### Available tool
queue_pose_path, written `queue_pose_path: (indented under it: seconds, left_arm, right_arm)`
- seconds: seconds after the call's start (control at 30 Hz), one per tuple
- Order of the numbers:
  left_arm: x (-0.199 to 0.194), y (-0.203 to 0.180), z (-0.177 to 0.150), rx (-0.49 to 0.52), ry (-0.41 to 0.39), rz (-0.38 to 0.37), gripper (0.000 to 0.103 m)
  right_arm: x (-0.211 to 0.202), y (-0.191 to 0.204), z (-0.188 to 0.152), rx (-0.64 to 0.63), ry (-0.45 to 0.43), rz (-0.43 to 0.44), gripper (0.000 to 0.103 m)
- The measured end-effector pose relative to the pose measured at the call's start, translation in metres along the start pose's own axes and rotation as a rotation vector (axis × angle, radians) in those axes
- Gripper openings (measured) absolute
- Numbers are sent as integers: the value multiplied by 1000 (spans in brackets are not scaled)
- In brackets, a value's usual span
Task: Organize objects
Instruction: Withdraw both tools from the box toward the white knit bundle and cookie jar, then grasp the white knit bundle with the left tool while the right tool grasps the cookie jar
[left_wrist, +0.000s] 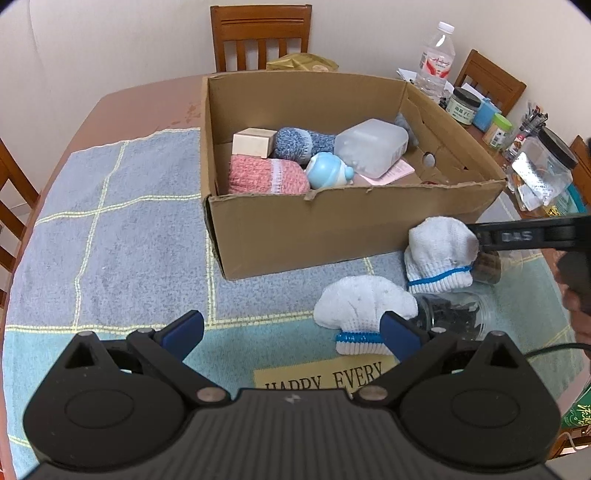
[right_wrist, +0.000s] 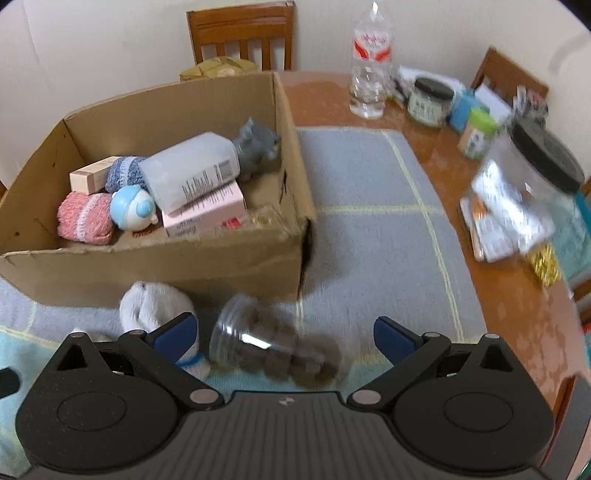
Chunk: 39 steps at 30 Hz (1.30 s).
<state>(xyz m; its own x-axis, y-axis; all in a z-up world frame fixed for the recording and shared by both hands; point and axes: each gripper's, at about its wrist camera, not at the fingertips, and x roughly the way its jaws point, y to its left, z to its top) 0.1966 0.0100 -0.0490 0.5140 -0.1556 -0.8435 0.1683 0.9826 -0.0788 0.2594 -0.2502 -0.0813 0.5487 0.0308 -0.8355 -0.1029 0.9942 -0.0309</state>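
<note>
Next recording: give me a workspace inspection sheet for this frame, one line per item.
Surface: wooden table under a grey-and-teal towel.
Job's things: cardboard box part filled; two white gloves and two clear jars lie in front of it.
Clutter: water bottle, lidded jars and packets along the table's right side.
Grippers: left gripper open, empty; right gripper open over a jar.
Cables: one black cable.
Surroundings: wooden chairs, pale wall.

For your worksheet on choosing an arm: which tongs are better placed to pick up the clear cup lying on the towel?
Probably the right tongs: open, with the cup lying directly between them.
</note>
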Motion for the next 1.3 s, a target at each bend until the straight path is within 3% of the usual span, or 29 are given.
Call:
queue_pose_path:
  seconds: [0.1,0.53,0.8,0.97,1.13,1.3]
  left_arm:
    - [-1,1,0,-6,2,10,101]
    - [19,-7,6,-32,20,-33,101]
    - [48,-27,19,-9,20,-77,101]
    - [78,-30,18,-38,77,-109,101]
    - [83,-24,10,-43,79,-92,102]
    - [71,-12,6,-10,52,-27,103]
  right_arm:
    - [11,7,3,-42,-3,-47,103]
    - [14,-39,-18,72,86,-27,103]
    - [12,-50,-29,93,104,-33,103]
    - [11,-50,-31,85,106,-30,103]
    - [10,-51,-31,77,108,-23,103]
    - [10,-55,-31,71,110,-17,103]
